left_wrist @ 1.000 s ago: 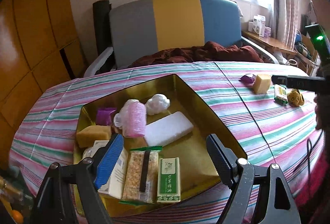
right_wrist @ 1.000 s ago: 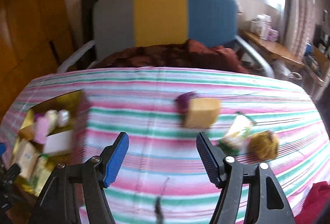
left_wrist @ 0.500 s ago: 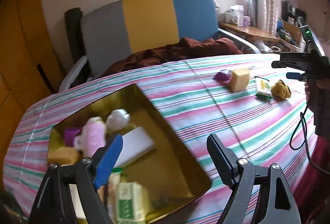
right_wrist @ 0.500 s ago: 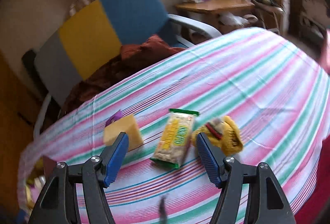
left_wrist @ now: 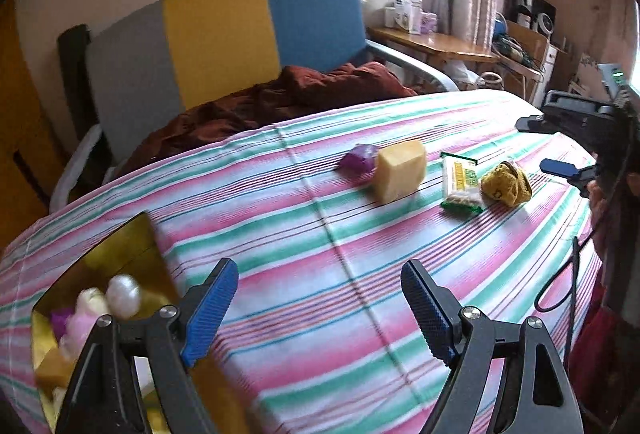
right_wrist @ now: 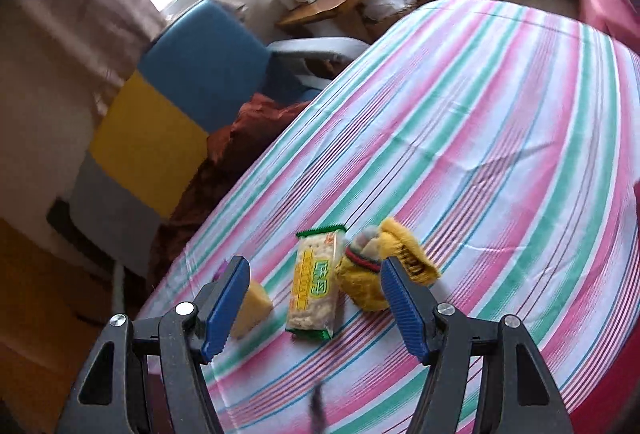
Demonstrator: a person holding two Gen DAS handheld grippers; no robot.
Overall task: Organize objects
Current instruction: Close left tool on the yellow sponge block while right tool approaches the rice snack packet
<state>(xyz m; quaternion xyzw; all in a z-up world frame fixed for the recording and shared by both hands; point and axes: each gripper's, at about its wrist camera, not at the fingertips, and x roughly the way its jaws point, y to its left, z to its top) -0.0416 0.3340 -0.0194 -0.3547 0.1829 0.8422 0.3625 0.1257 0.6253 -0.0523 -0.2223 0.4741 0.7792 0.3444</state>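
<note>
A gold tin tray (left_wrist: 120, 246) with several items sits at the lower left of the striped table. A purple packet (left_wrist: 358, 157), a yellow sponge block (left_wrist: 400, 170), a green-edged snack bar (left_wrist: 460, 184) and a yellow plush toy (left_wrist: 506, 183) lie on the cloth at the right. My left gripper (left_wrist: 320, 310) is open and empty over the cloth, right of the tray. My right gripper (right_wrist: 314, 302) is open and empty, hovering just above the snack bar (right_wrist: 316, 290), between the sponge (right_wrist: 252, 308) and the plush (right_wrist: 376, 270). It also shows in the left wrist view (left_wrist: 568, 146).
A grey, yellow and blue chair (left_wrist: 224, 30) with a dark red blanket (left_wrist: 288, 98) stands behind the table. A wooden side table (left_wrist: 432, 42) with boxes is at the back right. A black cable (left_wrist: 564, 286) hangs at the table's right edge.
My left gripper has swung right, away from the tray, toward the loose items. My right gripper has turned and come in close over the snack bar and plush.
</note>
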